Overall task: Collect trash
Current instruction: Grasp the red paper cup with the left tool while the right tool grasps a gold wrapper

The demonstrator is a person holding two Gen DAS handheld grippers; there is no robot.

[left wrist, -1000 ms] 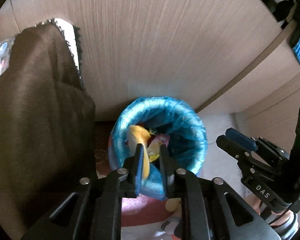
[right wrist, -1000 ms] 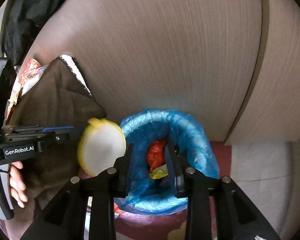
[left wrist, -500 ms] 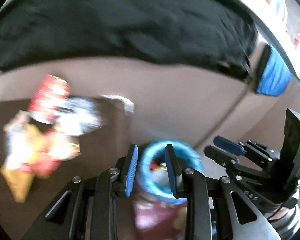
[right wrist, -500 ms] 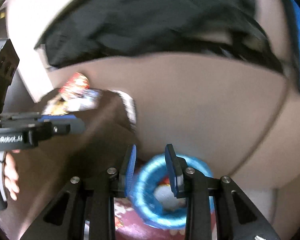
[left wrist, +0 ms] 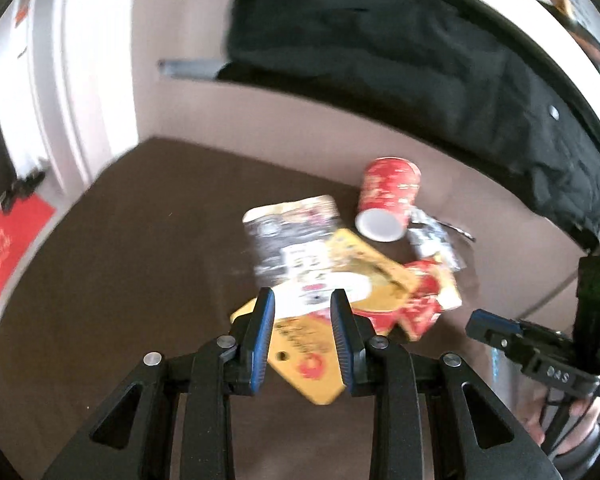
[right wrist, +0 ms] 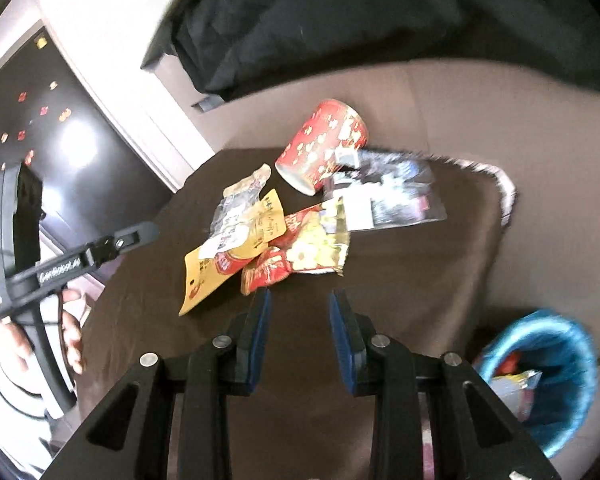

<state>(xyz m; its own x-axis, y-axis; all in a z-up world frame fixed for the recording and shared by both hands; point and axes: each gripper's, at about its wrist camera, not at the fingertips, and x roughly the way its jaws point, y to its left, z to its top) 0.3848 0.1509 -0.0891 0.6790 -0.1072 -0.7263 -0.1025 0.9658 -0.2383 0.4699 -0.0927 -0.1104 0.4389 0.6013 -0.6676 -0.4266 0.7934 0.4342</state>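
Both claws empty, jaws apart: left claw (left wrist: 303, 334) hovers over the yellow packet (left wrist: 320, 356); right claw (right wrist: 300, 336) is short of the pile, over bare brown tabletop (right wrist: 400, 280).

Trash ahead of both claws: flat wrappers overlapping, red paper cup (right wrist: 324, 144) on its side beyond them. Blue-lined bin (right wrist: 540, 376) sits below and right of the right claw.

Judgement: wrappers light, thin, slick, floppy; pinch a free edge or corner. Cup light, crushable; take it by the rim wall.

Left tongs (left wrist: 302, 316), right tongs (right wrist: 299, 320): parted, empty.
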